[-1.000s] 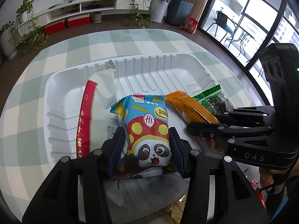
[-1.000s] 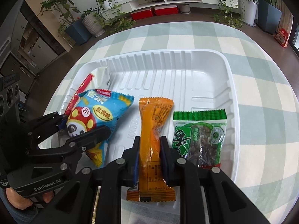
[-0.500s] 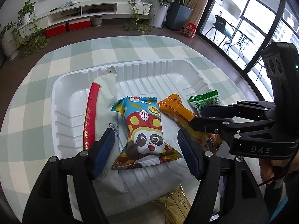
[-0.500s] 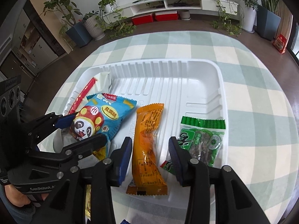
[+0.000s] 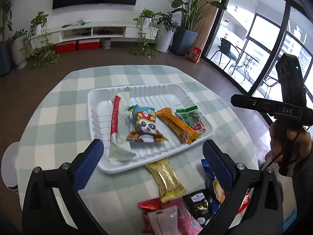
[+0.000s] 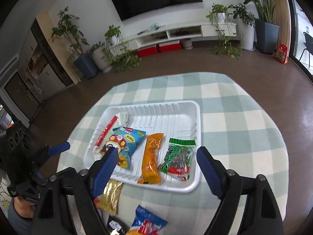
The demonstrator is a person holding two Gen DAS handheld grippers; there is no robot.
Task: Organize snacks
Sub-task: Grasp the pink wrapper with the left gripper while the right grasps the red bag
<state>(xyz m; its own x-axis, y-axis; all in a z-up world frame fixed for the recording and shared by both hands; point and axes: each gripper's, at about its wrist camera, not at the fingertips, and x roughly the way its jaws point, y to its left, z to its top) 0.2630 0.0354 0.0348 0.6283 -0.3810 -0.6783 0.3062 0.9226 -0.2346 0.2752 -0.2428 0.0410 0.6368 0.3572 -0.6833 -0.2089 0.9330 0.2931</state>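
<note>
Snacks lay in the white tray (image 5: 197,105), beyond the spread left claw (image 5: 150,156) and spread right claw (image 6: 156,166), untouched.

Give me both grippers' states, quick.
Left gripper: open, holding nothing.
Right gripper: open, holding nothing.
</note>
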